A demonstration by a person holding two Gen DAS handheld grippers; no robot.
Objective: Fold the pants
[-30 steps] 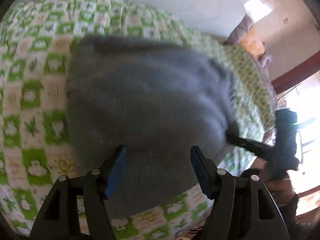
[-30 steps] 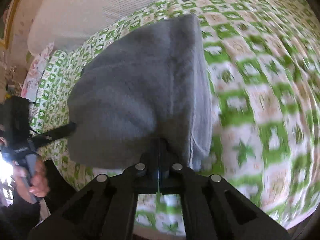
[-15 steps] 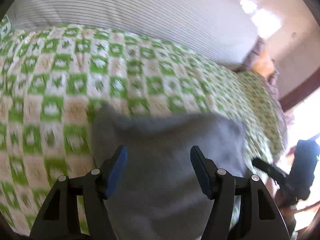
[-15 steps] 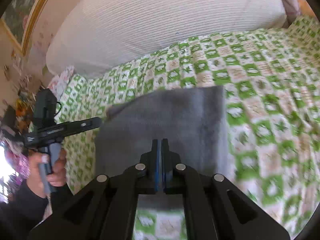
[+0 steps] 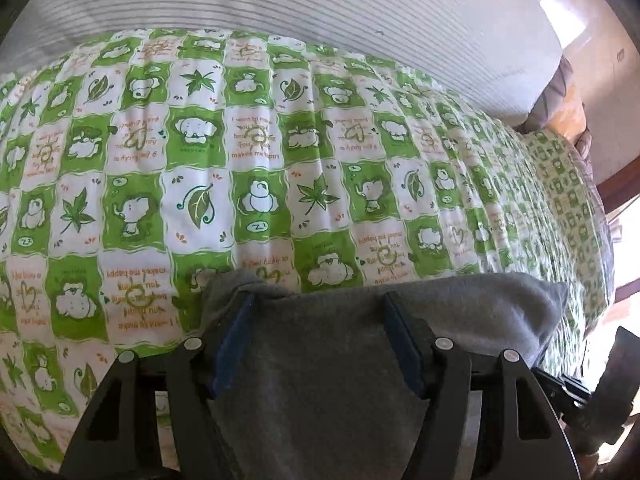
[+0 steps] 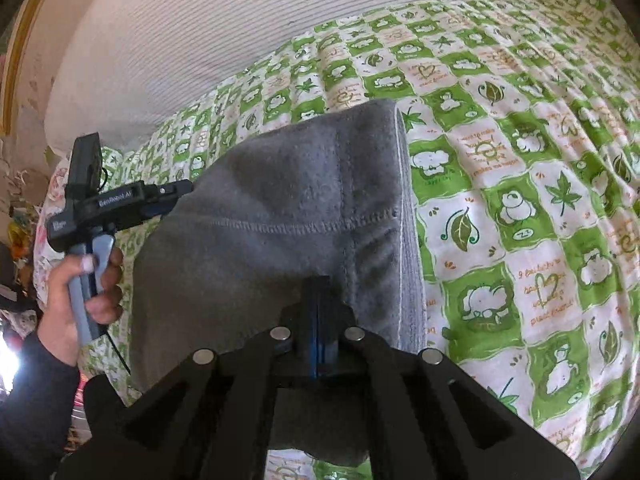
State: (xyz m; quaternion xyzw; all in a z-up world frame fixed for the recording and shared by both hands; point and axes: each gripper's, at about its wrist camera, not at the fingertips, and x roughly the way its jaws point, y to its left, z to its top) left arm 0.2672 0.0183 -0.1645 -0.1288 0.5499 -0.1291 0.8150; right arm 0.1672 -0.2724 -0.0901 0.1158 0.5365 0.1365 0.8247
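The grey fleece pants [image 6: 280, 216] are folded into a thick stack on the green and white checked bed cover. In the left wrist view the pants [image 5: 320, 368] fill the lower middle, and my left gripper [image 5: 318, 300] stands open with its jaws either side of the fold's far edge. In the right wrist view my right gripper [image 6: 318, 284] is shut on the pants' near edge. The left gripper [image 6: 176, 190] also shows there at the pants' left side, held by a hand.
The bed cover [image 5: 260, 160] stretches far ahead and to both sides. A white ribbed pillow or bolster [image 6: 240, 32] lies along the back. The bed's edge runs at the right in the left wrist view [image 5: 600, 240]. Clutter sits beyond the left edge in the right wrist view [image 6: 16, 224].
Both grippers have drawn back toward the near edge, so the pants sit lower and closer in both views. The pants have been laid down flat from a raised, draped position.
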